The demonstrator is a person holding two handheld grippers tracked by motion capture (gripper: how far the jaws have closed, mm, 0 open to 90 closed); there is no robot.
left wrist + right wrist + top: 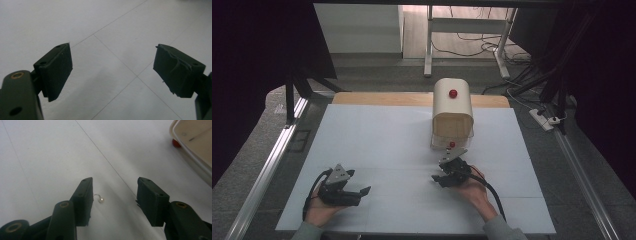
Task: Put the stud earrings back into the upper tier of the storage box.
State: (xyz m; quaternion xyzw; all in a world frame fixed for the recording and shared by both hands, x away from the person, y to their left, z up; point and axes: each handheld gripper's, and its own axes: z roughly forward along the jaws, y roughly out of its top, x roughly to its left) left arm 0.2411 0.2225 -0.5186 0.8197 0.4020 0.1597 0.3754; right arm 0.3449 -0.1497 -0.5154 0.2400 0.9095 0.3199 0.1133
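Pearl earring point(101, 199), a small bead on a thin bent hook, lay on the white tabletop point(382, 135) between the jaws of the right claw point(113, 195), close beside the inner face of one jaw and well short of the other; whether the hook touched that jaw could not be told. Just beyond the right claw point(443, 176) in the high view stood a cream box with a rounded top point(452, 112), a red knob point(453, 93) on its upper face and a second red knob point(452, 144) low on its near side, where a clear part met the tabletop. In the right gripper view the box's pale edge point(192, 147) sat at the far right, clear of the jaws, so nothing lay between the pads and the earring. Faint seam lines crossed the white surface. The right claw stood about half apart, its pads pressing on nothing, the earring loose between them. The left claw point(360, 184) rested at the near left of the tabletop in the person's left hand point(319, 210), well apart from the box and the earring; in its own view the left claw point(112, 67) was spread wide over bare surface, holding and touching nothing. A wooden strip point(382, 98) showed along the far edge, with dark floor and cables beyond.
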